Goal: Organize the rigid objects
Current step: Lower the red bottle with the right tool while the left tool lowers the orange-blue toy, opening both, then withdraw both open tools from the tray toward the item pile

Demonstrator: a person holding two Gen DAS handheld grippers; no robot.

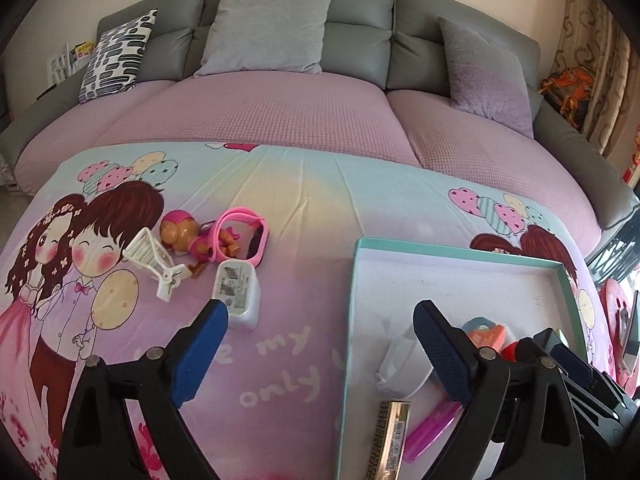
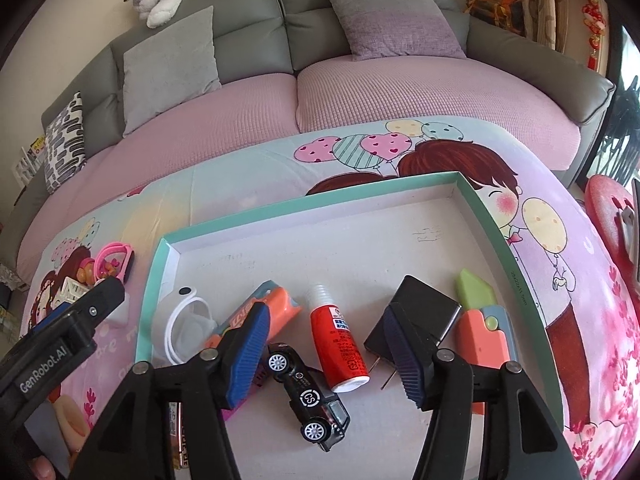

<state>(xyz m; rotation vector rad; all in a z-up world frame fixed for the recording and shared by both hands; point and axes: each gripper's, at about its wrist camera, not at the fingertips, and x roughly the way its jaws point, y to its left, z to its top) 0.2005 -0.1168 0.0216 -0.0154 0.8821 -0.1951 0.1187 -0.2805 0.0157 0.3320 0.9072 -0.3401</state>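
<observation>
A teal-rimmed white box lid (image 2: 320, 200) (image 1: 360, 248) lies on the cartoon-print cloth. In it, in the right wrist view, lie a black toy car (image 2: 312, 396), a red glue bottle (image 2: 340, 344), a black plug adapter (image 2: 416, 316), an orange-green toy knife (image 2: 480, 320), an orange packet (image 2: 276, 308) and a white strap (image 2: 184, 320). My right gripper (image 2: 328, 356) is open and empty above the car. My left gripper (image 1: 320, 344) is open and empty, near a white charger (image 1: 238, 292). On the cloth left of the box lie a pink watch (image 1: 244, 236), a pink toy pup (image 1: 188, 236) and a white clip (image 1: 156, 260).
A grey sofa (image 1: 360, 40) with pink seat covers and cushions stands behind the table. In the left wrist view a gold-black bar (image 1: 392, 436) and a pink pen (image 1: 432, 428) lie at the box's near end. A red stool (image 2: 608, 208) stands at the right.
</observation>
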